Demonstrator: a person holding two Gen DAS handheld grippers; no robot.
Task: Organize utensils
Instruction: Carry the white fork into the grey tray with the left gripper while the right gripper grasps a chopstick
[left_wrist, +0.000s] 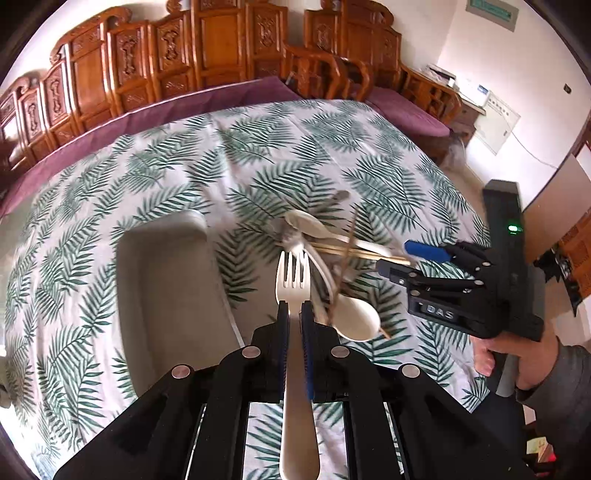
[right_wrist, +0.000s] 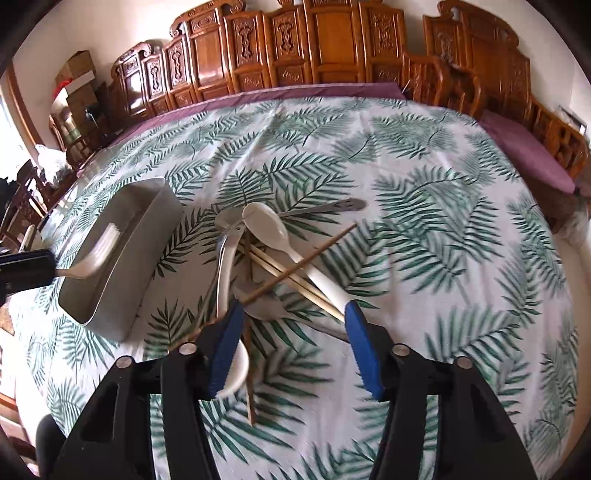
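The left gripper (left_wrist: 293, 314) has its blue-padded jaws closed tight on the neck of a cream plastic fork (left_wrist: 293, 280), tines pointing forward and the handle running back between the fingers. In the right wrist view the same fork (right_wrist: 96, 258) hangs over the near end of the grey rectangular bin (right_wrist: 147, 236), tines above the bin's open inside. The step in hand looks like dropping the fork into that bin. To do it well, I would bring the fork lower and line its length up with the bin's long side before letting go, so it lies flat and does not catch on the rim or tip out.

The right gripper (right_wrist: 295, 332) is wide open and holds nothing. It hovers over the near end of the heap of utensils on the leaf-print tablecloth (right_wrist: 443, 229), with the handle end of a white ceramic spoon (right_wrist: 266, 225) near its right finger and the bowl of another white spoon (right_wrist: 236, 369) by the left one. Pale chopsticks (right_wrist: 291, 277) and a darker brown chopstick (right_wrist: 306, 254) lie crossed over the spoons, and a metal spoon (right_wrist: 321, 208) lies at the far side. Because these overlap, the next grasp should take one piece on top, likely a chopstick or the white spoon's handle, closing squarely so the others are not dragged.
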